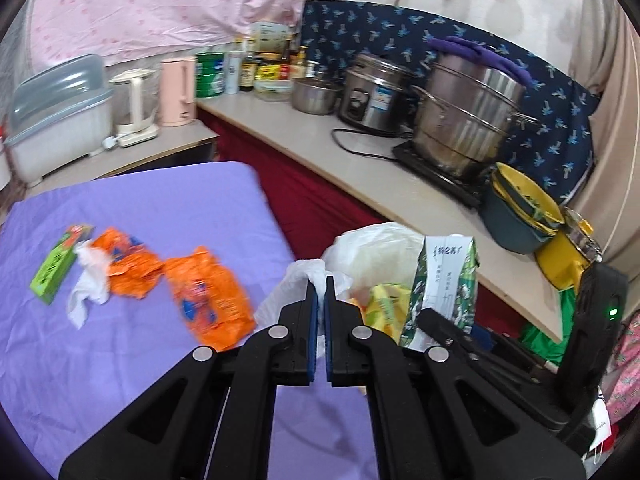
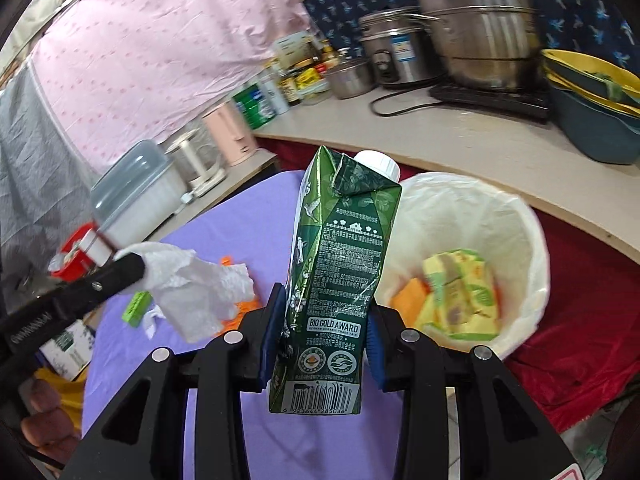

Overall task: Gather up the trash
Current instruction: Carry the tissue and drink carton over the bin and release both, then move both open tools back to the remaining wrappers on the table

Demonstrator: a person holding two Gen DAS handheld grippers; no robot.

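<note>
The left gripper is pinched fully together on a white tissue, which hangs crumpled from its tips above the purple table. The right gripper stands partly open, its blue pads pressed on both sides of a green carton, held upright with its white cap on top.

Just past the carton sits the bin, lined with a white bag, beside the table's far edge. Inside lie yellow-green packets and something orange, perhaps another wrapper; it is too hidden to tell.

Still on the table are two orange wrappers, a second white tissue touching the left one, and a small green box just beside that.

Behind, a counter carries steel pots, bottles and a pink kettle.
</note>
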